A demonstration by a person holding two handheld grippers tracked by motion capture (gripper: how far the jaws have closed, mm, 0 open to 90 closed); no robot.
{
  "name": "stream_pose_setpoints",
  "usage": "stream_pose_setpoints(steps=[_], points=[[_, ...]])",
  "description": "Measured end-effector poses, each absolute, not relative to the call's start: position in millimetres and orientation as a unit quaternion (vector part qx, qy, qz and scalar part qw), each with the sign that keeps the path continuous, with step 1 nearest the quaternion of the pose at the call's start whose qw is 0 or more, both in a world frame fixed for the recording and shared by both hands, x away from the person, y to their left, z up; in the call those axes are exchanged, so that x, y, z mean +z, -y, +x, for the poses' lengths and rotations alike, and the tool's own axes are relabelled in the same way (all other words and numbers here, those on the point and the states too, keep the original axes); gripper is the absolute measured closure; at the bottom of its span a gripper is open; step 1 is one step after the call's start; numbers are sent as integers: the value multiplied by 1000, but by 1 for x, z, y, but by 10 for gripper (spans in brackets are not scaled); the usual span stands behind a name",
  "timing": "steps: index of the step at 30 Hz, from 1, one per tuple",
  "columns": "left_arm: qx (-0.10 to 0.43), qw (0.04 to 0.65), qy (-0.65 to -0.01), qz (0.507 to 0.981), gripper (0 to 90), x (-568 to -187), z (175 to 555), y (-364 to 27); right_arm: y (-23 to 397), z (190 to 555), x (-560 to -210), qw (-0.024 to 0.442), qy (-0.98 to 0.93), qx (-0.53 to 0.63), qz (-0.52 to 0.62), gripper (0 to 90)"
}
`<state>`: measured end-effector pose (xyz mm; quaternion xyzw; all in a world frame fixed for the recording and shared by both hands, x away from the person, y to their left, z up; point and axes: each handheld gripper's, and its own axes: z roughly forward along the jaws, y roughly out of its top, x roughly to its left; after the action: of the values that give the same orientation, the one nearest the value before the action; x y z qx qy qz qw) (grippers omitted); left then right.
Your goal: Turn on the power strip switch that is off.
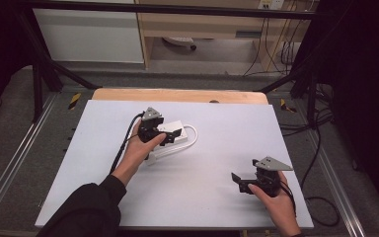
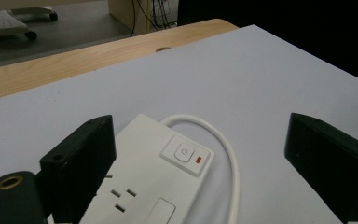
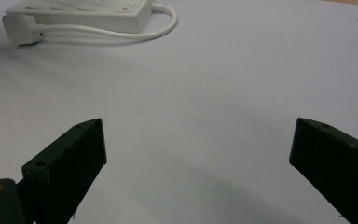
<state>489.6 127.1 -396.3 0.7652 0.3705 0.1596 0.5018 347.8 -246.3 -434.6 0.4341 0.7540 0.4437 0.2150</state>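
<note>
While both hands rest over the white sheet-covered table [image 1: 197,197], the item of note is a white rectangular plastic power strip [image 1: 170,136], lying flat on the sheet a little left of its middle.

Item, power strip: sockets face up; a square power button [image 2: 183,153] sits at its far end with a small red indicator [image 2: 198,161] just beside it. A white cable [image 1: 193,136] leaves that end, loops round and runs back along the strip's near side to a white plug [image 3: 19,29] at the strip's other end.

Item, left gripper [image 1: 164,134]: black, held directly over the power strip, jaws wide apart. The strip's button end lies between them; one jaw stands just beside the strip's edge, and whether it touches cannot be told; the other is well clear, beyond the cable loop. Nothing is clamped.

Item, right gripper [image 1: 242,182]: black, with a grey three-cornered plate, well apart from the power strip, towards the sheet's near right corner. Jaws wide apart over bare sheet, holding nothing.

Item, light wooden table edge [image 1: 177,95]: beyond the power strip, past the sheet's far side.
</note>
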Motion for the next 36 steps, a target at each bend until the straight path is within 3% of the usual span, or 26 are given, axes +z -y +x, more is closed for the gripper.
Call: stream_pose_setpoints(steps=[36], points=[[185, 517, -367, 751, 102, -361, 463, -168, 246, 348, -435, 215, -754, 444, 434, 38]])
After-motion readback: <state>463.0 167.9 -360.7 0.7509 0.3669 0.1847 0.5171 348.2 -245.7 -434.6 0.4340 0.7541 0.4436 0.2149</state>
